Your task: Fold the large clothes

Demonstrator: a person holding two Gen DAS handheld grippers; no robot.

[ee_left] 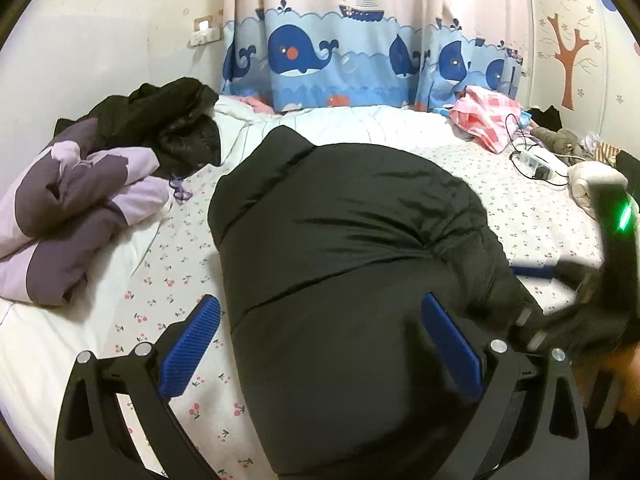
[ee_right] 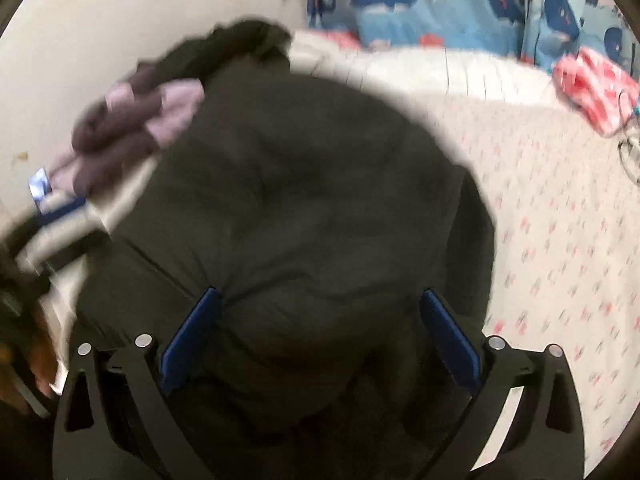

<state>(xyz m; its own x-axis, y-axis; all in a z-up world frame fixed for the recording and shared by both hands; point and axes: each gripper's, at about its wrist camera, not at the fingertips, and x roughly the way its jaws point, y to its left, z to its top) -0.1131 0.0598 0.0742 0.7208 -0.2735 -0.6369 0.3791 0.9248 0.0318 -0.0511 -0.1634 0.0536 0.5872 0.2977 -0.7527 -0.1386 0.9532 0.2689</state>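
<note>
A big black puffer jacket [ee_left: 352, 248] lies in a folded bundle on the flowered bed sheet [ee_left: 168, 264]. My left gripper [ee_left: 320, 312] is open just above its near left edge, blue pads [ee_left: 188, 344] spread wide, the left pad over the sheet and the right pad over the jacket. The right gripper's body [ee_left: 612, 248] shows at the right edge of the left wrist view. In the blurred right wrist view my right gripper [ee_right: 320, 312] is open over the same jacket [ee_right: 304, 184], its pads [ee_right: 452, 340] spread wide.
A purple and lilac jacket [ee_left: 72, 208] and another black garment [ee_left: 168, 116] lie at the left. A pink checked cloth [ee_left: 488, 116], a power strip with cables [ee_left: 536, 160] and small items lie at the far right. A whale curtain [ee_left: 340, 48] hangs behind the bed.
</note>
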